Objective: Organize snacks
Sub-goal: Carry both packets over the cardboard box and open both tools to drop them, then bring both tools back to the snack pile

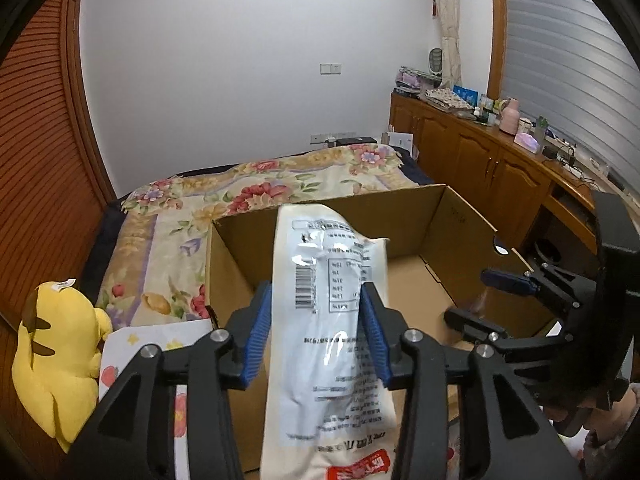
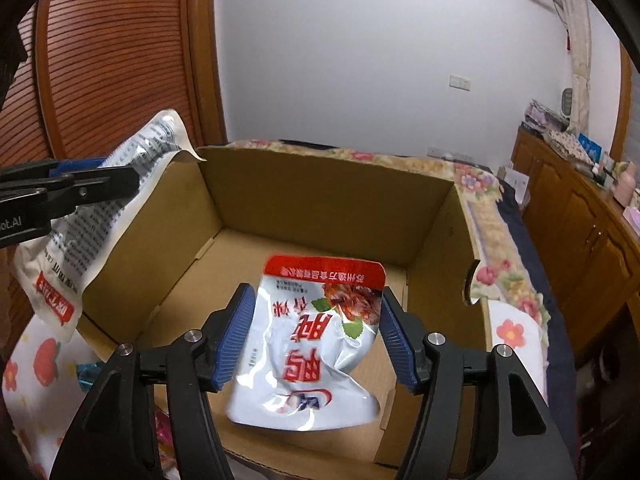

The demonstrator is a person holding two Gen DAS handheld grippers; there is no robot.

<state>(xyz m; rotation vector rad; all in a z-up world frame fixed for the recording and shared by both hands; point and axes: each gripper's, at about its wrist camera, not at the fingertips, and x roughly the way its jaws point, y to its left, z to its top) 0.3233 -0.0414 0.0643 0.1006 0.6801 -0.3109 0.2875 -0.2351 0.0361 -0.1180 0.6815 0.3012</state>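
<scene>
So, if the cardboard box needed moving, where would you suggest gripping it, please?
Probably take the cardboard box by its right wall at the handle cutout, coming from above: the open top leaves that thin upright wall free to straddle.

Left gripper point(image 1: 316, 332): angled downward, blue-padded jaws parted, a white packet point(image 1: 324, 320) standing loosely between them. Right gripper point(image 2: 316, 340): angled downward, jaws parted wider, a silver pouch point(image 2: 312, 356) between the pads.
</scene>
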